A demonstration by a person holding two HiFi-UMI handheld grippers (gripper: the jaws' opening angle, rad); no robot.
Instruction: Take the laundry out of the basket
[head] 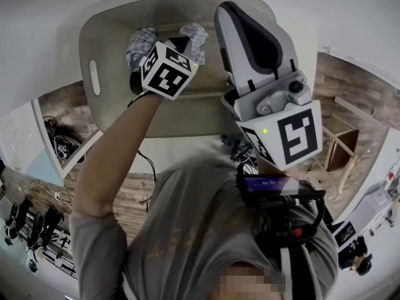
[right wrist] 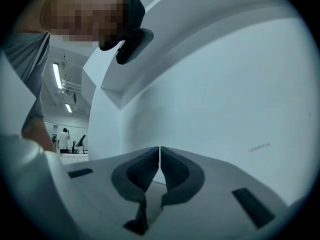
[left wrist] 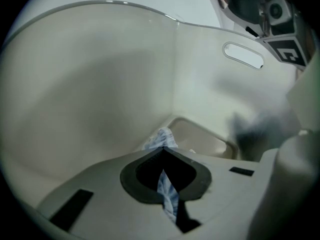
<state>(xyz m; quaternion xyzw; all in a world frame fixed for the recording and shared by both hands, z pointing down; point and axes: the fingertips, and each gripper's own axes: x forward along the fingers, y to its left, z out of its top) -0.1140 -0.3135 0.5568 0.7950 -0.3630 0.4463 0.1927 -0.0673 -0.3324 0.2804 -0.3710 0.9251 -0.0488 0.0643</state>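
Left tool (left wrist: pixel 162 153) is clamped tight on a thin fold of blue-checked cloth (left wrist: pixel 161 138), low inside the beige laundry basket (left wrist: pixel 90 84). Right tool (right wrist: pixel 159 150) is closed, empty and away from the basket. Risk: the pinch looks small, so a fast lift could let the cloth slip and drop back in.

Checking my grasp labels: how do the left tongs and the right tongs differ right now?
The left tongs are shut on a blue-and-white cloth; the right tongs are shut on nothing. The left tongs reach down into the basket; the right tongs point at a white wall. Both have their jaws together.
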